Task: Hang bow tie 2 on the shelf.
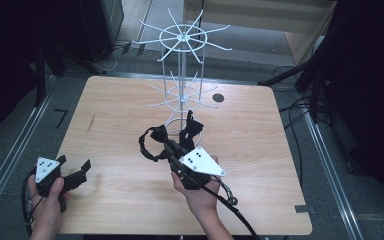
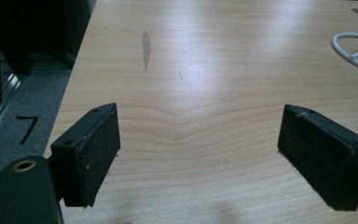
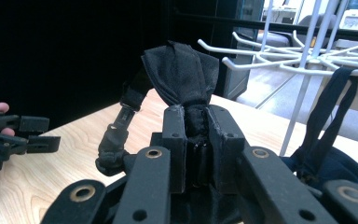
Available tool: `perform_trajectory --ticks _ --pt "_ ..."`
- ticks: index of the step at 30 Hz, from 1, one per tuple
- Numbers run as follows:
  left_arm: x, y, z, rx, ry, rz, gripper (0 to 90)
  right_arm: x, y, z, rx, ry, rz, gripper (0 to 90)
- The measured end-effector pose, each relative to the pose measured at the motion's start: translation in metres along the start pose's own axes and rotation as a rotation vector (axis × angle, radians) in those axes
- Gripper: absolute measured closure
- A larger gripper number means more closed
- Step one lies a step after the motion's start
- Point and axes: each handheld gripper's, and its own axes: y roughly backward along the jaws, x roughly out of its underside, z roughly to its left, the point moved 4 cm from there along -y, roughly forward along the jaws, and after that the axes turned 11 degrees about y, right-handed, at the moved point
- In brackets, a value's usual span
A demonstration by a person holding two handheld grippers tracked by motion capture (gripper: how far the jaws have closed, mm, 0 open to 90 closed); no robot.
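Observation:
My right gripper is shut on a black bow tie and holds it above the middle of the table, just left of the white wire rack. In the right gripper view the jaws pinch the knot and the bow fans out above them, while its strap and clasp hang at the left. A second black bow tie hangs by its strap from a lower hook of the rack. My left gripper rests open near the table's front left edge, nothing between its pads.
The wooden table has a small dark hole behind the rack. The rack's white base ring lies ahead and to the right of the left gripper. Dark stands and cables surround the table on the floor.

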Motion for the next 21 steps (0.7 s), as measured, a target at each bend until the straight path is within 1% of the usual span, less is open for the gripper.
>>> perform_trajectory --ticks 6,12,15,21 --pt "0.0 0.0 0.0 0.001 0.001 0.001 13.5 -0.007 0.004 -0.004 0.017 -0.007 -0.026 78.6" --pt "0.0 0.0 0.0 0.001 0.0 0.0 13.5 -0.01 0.006 -0.009 0.037 -0.009 -0.038 78.5" --pt "0.0 0.0 0.0 0.002 0.001 0.001 13.5 -0.012 0.005 -0.012 0.054 -0.012 -0.038 78.5" --pt "0.0 0.0 0.0 0.0 0.0 0.002 13.5 -0.014 0.002 -0.016 0.068 -0.013 -0.033 78.4"
